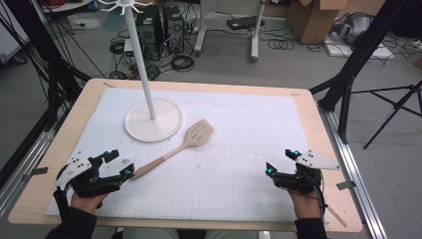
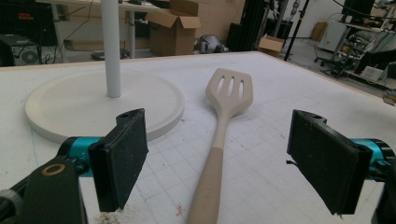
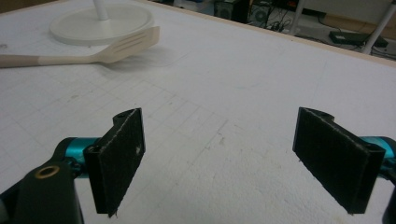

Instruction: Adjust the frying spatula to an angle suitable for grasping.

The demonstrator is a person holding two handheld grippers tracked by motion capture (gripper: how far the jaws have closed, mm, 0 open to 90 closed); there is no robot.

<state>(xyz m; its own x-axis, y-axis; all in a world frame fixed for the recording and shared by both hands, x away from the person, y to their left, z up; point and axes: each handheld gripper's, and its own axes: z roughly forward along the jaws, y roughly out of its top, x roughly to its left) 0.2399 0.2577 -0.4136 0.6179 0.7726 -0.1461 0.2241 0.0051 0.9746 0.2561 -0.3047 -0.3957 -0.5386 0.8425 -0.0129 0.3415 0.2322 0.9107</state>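
A beige slotted spatula [image 1: 179, 146] lies on the white gridded mat, its head near the round base of a white stand [image 1: 152, 119]. My left gripper [image 1: 121, 163] is open at the near left, its jaws wide apart just short of the spatula's handle end. In the left gripper view the handle [image 2: 209, 186] runs up between the two black pads [image 2: 122, 156] without touching them. My right gripper [image 1: 282, 162] stands open at the near right over bare mat. The right gripper view has the spatula [image 3: 93, 53] and the stand base [image 3: 102, 22] far off at upper left.
The white mat [image 1: 239, 129] covers a wooden table [image 1: 318, 134]. The stand's tall pole [image 1: 141, 55] rises at the back left with hooks on top. Beyond the table stand black tripod legs, cables, computer cases and cardboard boxes on the floor.
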